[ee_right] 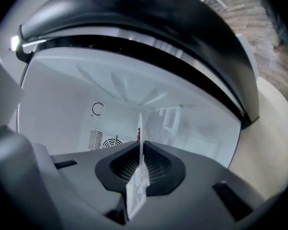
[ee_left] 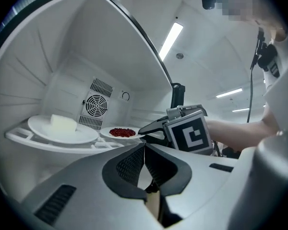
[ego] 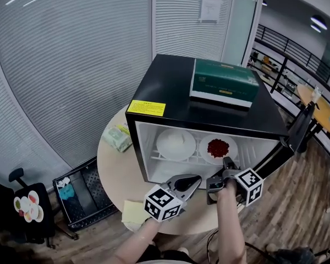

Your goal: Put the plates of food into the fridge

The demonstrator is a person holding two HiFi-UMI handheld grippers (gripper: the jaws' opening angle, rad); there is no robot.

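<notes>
The fridge (ego: 170, 87) stands open on the round table (ego: 113, 164); on its shelf sit the left plate (ego: 164, 150) with a white block (ego: 179, 139) and, beside it, the right plate (ego: 204, 153) with red food (ego: 218, 147); a green box (ego: 224, 81) lies on top; both claws reach level at the opening; the left gripper (ego: 197, 179) is pinched together, empty; the right gripper (ego: 226, 163), near the right plate's rim, clamps a thin white slip (ee_right: 140, 166) seen edge-on.
</notes>
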